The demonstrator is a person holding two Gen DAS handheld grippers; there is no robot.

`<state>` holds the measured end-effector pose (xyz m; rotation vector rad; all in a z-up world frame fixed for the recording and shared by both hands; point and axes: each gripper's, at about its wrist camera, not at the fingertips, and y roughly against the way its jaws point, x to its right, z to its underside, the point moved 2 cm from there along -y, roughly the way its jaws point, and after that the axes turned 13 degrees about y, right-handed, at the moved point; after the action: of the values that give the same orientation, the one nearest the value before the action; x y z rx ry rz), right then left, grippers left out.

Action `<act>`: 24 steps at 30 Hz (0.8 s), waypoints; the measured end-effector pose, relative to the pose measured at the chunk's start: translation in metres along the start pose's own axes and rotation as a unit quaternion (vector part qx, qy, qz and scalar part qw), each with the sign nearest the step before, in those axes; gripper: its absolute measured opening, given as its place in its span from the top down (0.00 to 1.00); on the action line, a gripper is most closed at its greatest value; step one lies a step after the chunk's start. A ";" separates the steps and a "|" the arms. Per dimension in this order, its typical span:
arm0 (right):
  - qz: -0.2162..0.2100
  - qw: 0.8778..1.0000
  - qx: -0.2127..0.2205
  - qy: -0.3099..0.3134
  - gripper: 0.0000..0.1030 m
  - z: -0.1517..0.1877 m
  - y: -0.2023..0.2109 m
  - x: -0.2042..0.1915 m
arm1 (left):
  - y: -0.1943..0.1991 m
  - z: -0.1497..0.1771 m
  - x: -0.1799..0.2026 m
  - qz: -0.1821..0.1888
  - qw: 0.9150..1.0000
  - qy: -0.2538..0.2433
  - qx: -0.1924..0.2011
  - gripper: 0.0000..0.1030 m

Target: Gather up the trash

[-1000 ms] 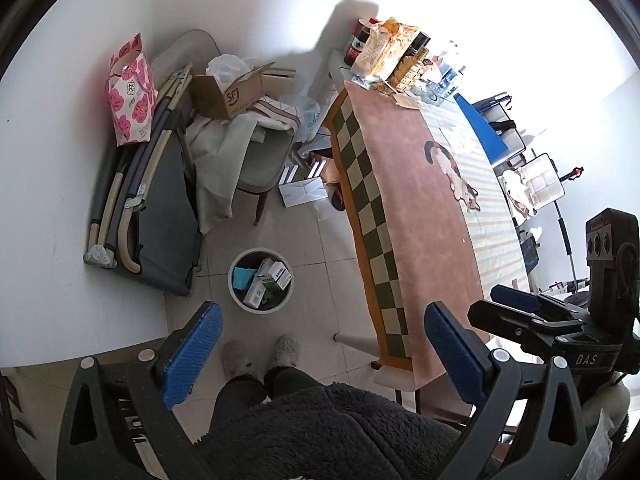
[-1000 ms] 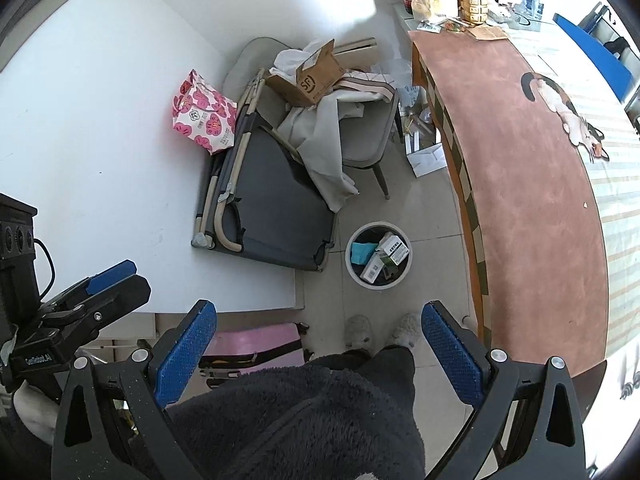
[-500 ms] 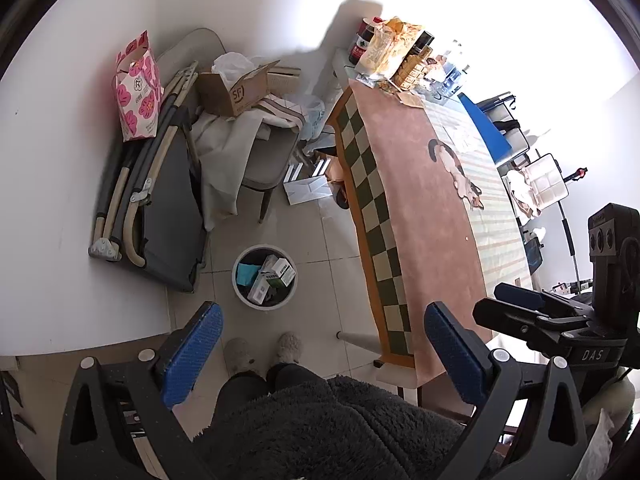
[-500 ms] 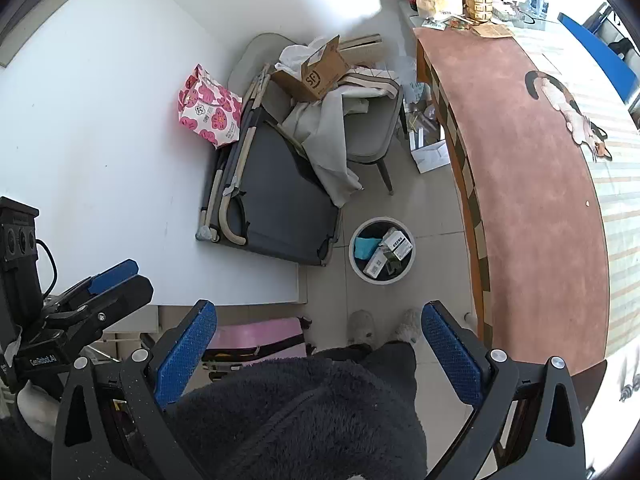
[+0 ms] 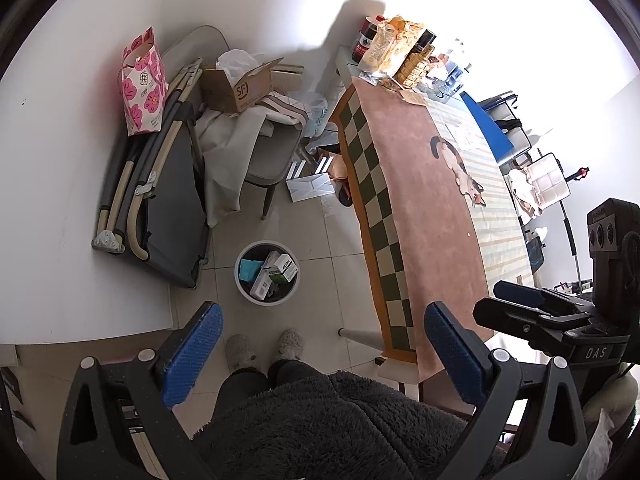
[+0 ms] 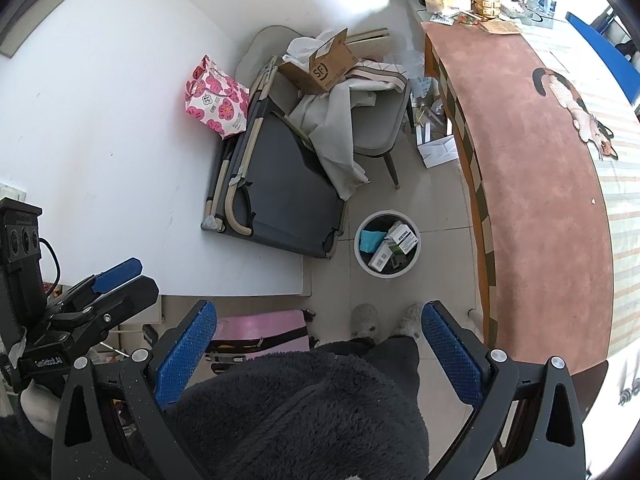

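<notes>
On the tiled floor, a white trash bin (image 5: 267, 272) filled with small boxes is seen ahead of both hand-held grippers, just beyond the slippered feet (image 5: 264, 350). Only from the right wrist is a pink case (image 6: 260, 326) shown. The left hand-held gripper (image 5: 320, 354) and right hand-held gripper (image 6: 318, 350) are held spread wide, nothing pinched.

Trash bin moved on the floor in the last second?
No. The trash bin stays at the folded cot's near corner; only the camera view shifted.
</notes>
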<state>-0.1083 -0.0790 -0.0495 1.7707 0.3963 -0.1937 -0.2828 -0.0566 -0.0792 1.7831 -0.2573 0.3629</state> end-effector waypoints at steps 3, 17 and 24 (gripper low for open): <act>-0.004 1.000 0.000 -0.001 0.00 0.002 0.000 -0.001 | 0.000 0.000 0.000 0.000 1.000 -0.001 0.000 0.00; -0.018 1.000 -0.001 0.000 0.00 0.009 0.001 -0.003 | 0.005 0.010 0.000 0.008 1.000 0.000 -0.002 0.00; -0.018 1.000 -0.001 0.001 0.00 0.011 0.001 -0.003 | 0.005 0.010 0.000 0.007 1.000 0.003 0.000 0.00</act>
<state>-0.1101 -0.0902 -0.0502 1.7632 0.4301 -0.2157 -0.2835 -0.0672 -0.0770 1.7801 -0.2662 0.3772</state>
